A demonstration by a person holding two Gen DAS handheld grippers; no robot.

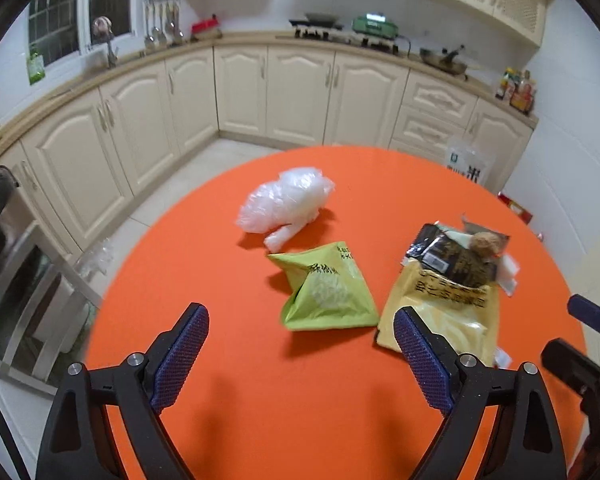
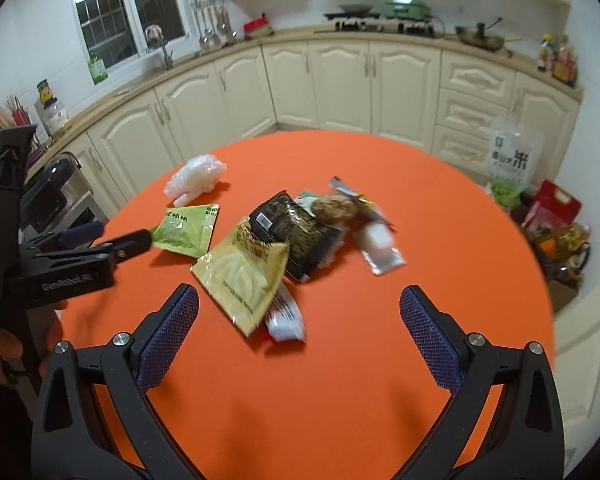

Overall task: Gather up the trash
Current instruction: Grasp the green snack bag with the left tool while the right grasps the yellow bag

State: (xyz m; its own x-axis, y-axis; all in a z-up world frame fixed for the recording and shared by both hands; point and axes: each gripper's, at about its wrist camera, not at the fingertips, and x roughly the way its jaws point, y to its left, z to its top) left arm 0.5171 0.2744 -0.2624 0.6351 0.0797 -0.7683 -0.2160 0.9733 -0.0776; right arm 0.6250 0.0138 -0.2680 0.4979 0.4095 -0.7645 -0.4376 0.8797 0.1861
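Trash lies on a round orange table (image 1: 260, 400) (image 2: 440, 208). A crumpled clear plastic bag (image 1: 286, 204) (image 2: 196, 178) sits farthest back. In front of it is a green wrapper (image 1: 326, 290) (image 2: 184, 230), then a yellow packet (image 1: 444, 306) (image 2: 242, 276) with a black packet (image 1: 452, 258) (image 2: 296, 228) overlapping it. A silver-white wrapper (image 2: 380, 246) and a small red-white wrapper (image 2: 286, 316) lie nearby. My left gripper (image 1: 302, 320) (image 2: 112, 240) hangs open above the table, just short of the green wrapper. My right gripper (image 2: 300, 298) is open too, over the yellow packet's near end, holding nothing.
Cream kitchen cabinets (image 1: 300, 92) and a counter with a stove (image 2: 384, 20) curve behind the table. A metal rack with an appliance (image 1: 4, 264) stands at the left. A rice bag (image 2: 512, 160) and packed bags (image 2: 556, 224) sit on the floor at the right.
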